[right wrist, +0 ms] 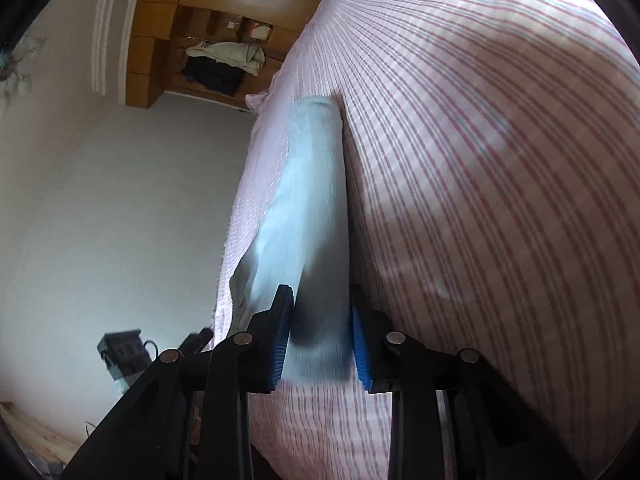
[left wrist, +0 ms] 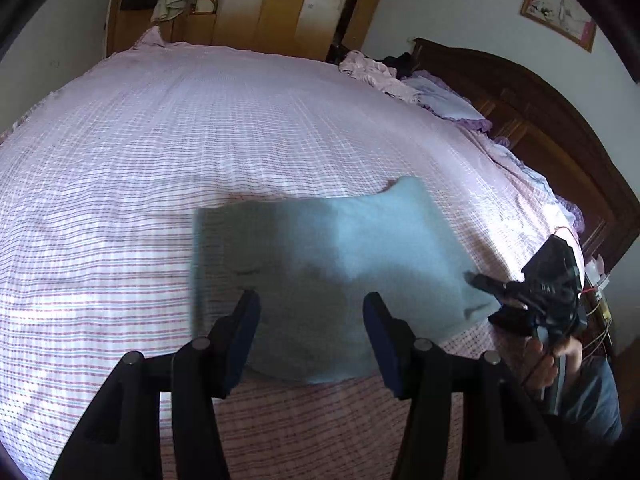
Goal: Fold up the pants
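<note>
Light blue pants [left wrist: 332, 276] lie folded into a flat block on the near part of a bed [left wrist: 200, 128] spread with a pink-and-white striped sheet. No brand, label or legible writing shows in either view.

The left gripper [left wrist: 312, 316] hovers over the pants' near edge, fingers spread wide and holding nothing. The right gripper [right wrist: 322, 336] straddles one end of the fold [right wrist: 308, 208] — its blue pads [right wrist: 282, 340] flank the cloth, apparently with a little slack, so the grip looks released rather than clenched.

Beyond the bed stand a wooden wardrobe [left wrist: 256, 4], a dark headboard [left wrist: 552, 128], crumpled pink bedding [left wrist: 372, 72] and a framed picture [left wrist: 560, 4].

Only the left wrist view shows the person's hand [left wrist: 552, 364] on the right gripper; only the right wrist view shows a dark device [right wrist: 122, 350] against the wall beside the bed.
</note>
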Motion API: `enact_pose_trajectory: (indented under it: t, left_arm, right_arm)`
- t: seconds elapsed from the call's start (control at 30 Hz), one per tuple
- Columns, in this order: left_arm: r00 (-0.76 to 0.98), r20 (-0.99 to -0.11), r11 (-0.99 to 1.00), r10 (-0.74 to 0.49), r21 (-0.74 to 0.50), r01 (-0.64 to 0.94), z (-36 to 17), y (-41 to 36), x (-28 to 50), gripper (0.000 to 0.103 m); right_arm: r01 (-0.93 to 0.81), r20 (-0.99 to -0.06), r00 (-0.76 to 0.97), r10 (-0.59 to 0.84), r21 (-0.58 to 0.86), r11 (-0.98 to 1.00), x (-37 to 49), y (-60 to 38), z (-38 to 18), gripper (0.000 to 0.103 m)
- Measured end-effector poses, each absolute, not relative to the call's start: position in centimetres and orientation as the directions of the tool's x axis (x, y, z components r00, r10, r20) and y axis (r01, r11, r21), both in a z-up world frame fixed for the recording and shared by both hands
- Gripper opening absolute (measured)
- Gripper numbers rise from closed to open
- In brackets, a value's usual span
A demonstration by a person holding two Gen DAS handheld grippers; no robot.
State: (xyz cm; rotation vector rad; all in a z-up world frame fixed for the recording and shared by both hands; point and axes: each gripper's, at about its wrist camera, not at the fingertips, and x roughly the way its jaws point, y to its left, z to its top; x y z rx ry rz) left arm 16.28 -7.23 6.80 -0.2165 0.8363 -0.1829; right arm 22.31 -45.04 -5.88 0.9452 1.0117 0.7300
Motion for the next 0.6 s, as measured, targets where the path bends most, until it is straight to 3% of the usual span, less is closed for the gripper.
enact_pose_trajectory:
  t: [0.23, 0.37, 0.4, 0.43, 0.47, 0.5, 0.6]
  left_arm:
    - [0.608, -0.736, 0.951, -0.298, -0.282, 0.125, 5.7, -11.5, 18.3, 0.056]
    - [0.607, -0.729, 0.946, -0.316, -0.29, 0.143, 5.6, -13.5, 19.1, 0.056]
    - [0.608, -0.726, 0.944, -0.321, -0.296, 0.146, 5.6, -13.7, 19.2, 0.046]
    - [0.61, -0.717, 0.938, -0.337, -0.311, 0.152, 5.7, -14.2, 19.4, 0.021]
    - [0.603, -0.716, 0.932, -0.351, -0.326, 0.156, 5.6, -14.8, 19.8, 0.01]
    - [0.595, -0.719, 0.929, -0.359, -0.336, 0.155, 5.5, -15.1, 19.9, 0.003]
    - [0.599, -0.711, 0.921, -0.369, -0.365, 0.133, 5.1, -16.1, 20.1, 0.003]
  right_arm:
    - [-0.096, -0.291, 0.444, 0.848, 0.925, 0.368, 21.3, -45.7, -7.3, 0.018]
    - [-0.093, -0.312, 0.464, 0.829, 0.914, 0.395, 21.1, -45.9, -7.7, 0.006]
    - [-0.097, -0.316, 0.467, 0.826, 0.91, 0.403, 21.1, -45.8, -7.6, 0.006]
    - [-0.102, -0.319, 0.469, 0.824, 0.907, 0.409, 21.0, -45.9, -7.6, 0.006]
    - [-0.105, -0.323, 0.471, 0.821, 0.904, 0.415, 21.0, -45.7, -7.6, 0.006]
    - [-0.106, -0.325, 0.472, 0.82, 0.902, 0.418, 21.0, -45.6, -7.5, 0.006]
    - [-0.108, -0.334, 0.472, 0.816, 0.897, 0.429, 20.9, -45.4, -7.4, 0.006]
